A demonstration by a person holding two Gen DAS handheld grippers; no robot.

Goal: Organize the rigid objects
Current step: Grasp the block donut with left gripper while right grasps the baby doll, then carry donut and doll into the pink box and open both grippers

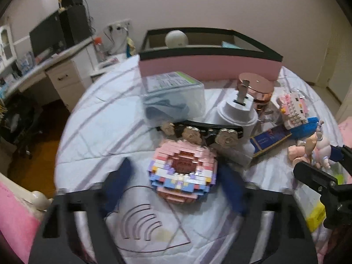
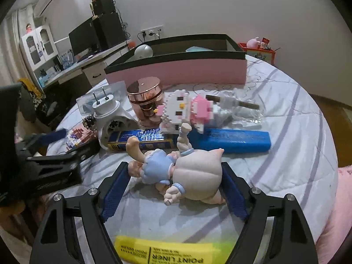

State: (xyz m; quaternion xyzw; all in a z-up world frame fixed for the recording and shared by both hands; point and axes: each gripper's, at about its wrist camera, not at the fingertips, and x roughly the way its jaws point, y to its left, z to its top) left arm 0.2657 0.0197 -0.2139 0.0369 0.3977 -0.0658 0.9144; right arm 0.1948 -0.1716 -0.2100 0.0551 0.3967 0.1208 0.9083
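A pink, white and blue brick-built donut (image 1: pixel 182 171) lies on the striped bed sheet (image 1: pixel 99 132). My left gripper (image 1: pixel 175 162) straddles it, jaws apart; the left pad (image 1: pixel 118 184) stands clear of it and the right pad (image 1: pixel 233 189) sits near its edge. In the right wrist view a doll figurine in a blue dress (image 2: pixel 176 173) lies on the sheet between the pads of my right gripper (image 2: pixel 175 165). Both blue pads (image 2: pixel 114 193) are close beside it, and I cannot tell if they touch. The figurine (image 1: pixel 316 147) also shows at the left view's right edge.
A pink box with a black rim (image 2: pixel 176 70) stands behind. Before it lie a clear container (image 1: pixel 173 96), a white plug adapter (image 1: pixel 237 110), a rose-gold tin (image 2: pixel 145 96), a brick cat figure (image 2: pixel 187 110), a flowered black band (image 1: pixel 198 132), blue boxes (image 2: pixel 231 140) and a yellow pack (image 2: pixel 167 253).
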